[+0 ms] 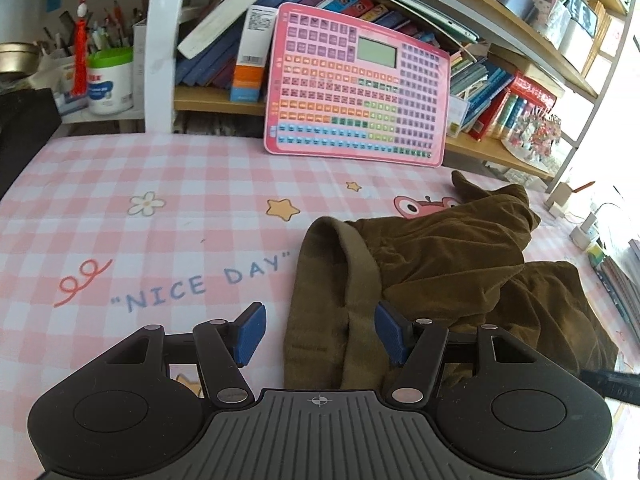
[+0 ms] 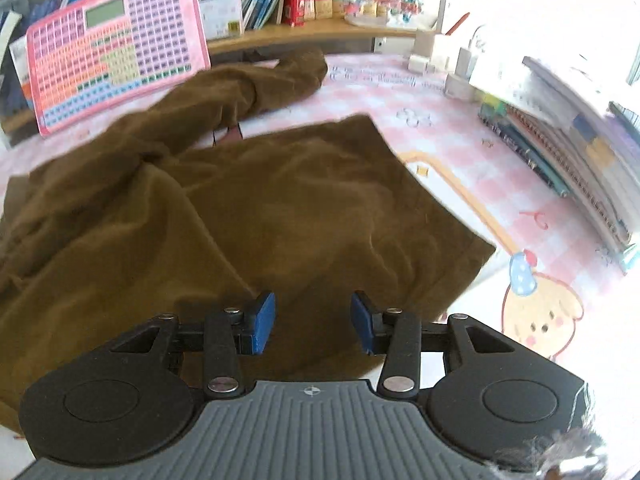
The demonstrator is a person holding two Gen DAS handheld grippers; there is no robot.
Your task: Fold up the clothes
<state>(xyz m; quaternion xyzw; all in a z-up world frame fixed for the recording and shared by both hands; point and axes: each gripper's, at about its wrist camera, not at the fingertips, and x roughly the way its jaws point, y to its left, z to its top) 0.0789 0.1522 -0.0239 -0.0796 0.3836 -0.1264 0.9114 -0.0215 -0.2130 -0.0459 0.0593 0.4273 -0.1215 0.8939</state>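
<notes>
**Both grippers poised at the near edge of an unfolded brown garment**

Left wrist view, near field: the left gripper (image 1: 320, 330) has its blue pads spread, pinching nothing. The ribbed band (image 1: 320, 312) of the brown garment (image 1: 460, 264) runs between the pads, its long axis heading away from the gripper; no pad presses on it. Whether this band is a waistband or a hem cannot be told.

Right wrist view, near field: the right gripper (image 2: 313, 322) also stands spread and empty, its gap narrower than the left's. It hangs over the garment's near edge, with a flat rectangular panel (image 2: 340, 200) lying directly ahead and slightly to the right. This view is blurred.

Middle field: the garment lies crumpled on the pink checked tablecloth (image 1: 140, 220), mostly to the right of the left gripper and straight ahead of the right one. A twisted tube of fabric (image 2: 280, 76), probably a sleeve or a leg, trails toward the far shelf. The left gripper is judged nearer to the ribbed band, the right nearer to the flat panel.

Far field: a pink keyboard-style toy tablet (image 1: 356, 84) leans against the bookshelf (image 1: 500, 148) just beyond the cloth. A stack of books (image 2: 580, 160) borders the right side. Neither stands in the way of a grasp, though both limit room for spreading the fabric.
</notes>
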